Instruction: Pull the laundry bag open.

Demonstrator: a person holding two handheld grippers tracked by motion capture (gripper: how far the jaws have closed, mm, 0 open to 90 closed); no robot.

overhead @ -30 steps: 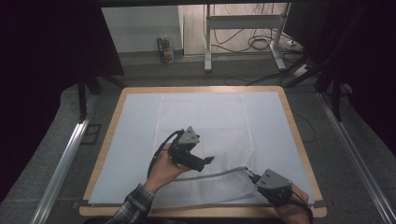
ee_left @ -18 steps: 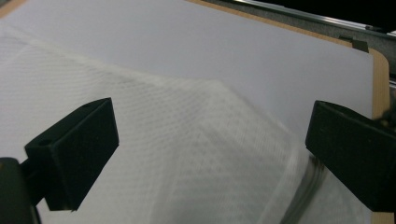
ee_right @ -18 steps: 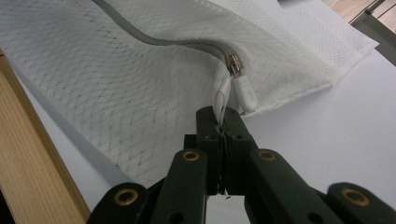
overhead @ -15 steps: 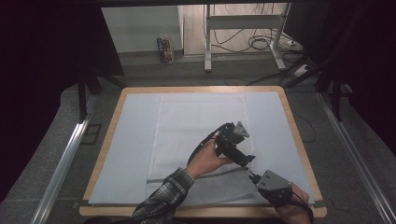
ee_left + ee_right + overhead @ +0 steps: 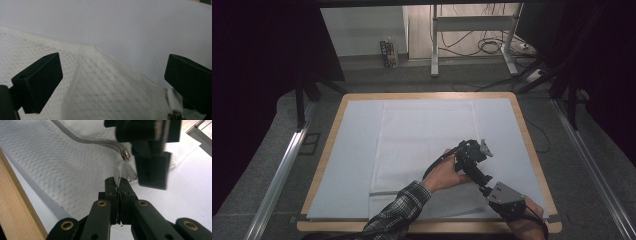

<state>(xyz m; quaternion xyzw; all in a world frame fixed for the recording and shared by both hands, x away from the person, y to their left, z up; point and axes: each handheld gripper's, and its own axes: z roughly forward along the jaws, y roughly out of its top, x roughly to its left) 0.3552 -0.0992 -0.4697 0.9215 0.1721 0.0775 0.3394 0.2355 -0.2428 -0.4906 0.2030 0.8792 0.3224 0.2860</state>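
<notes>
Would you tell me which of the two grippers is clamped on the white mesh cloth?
The right gripper, at the table's near right corner: its jaws are shut on the white mesh cloth, while the left gripper hangs wide open above it.

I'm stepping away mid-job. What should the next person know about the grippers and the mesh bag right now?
Right gripper: shut on the mesh bag's near right corner, beside the zipper pull.
Left gripper: open, jaws wide, hovering over that corner, nothing between them.
Bag lies mostly flat on the white sheet, zipper along the near edge.
Done: corner pinned.
Left: probably grasp the pull with the left gripper and run the zipper.
</notes>
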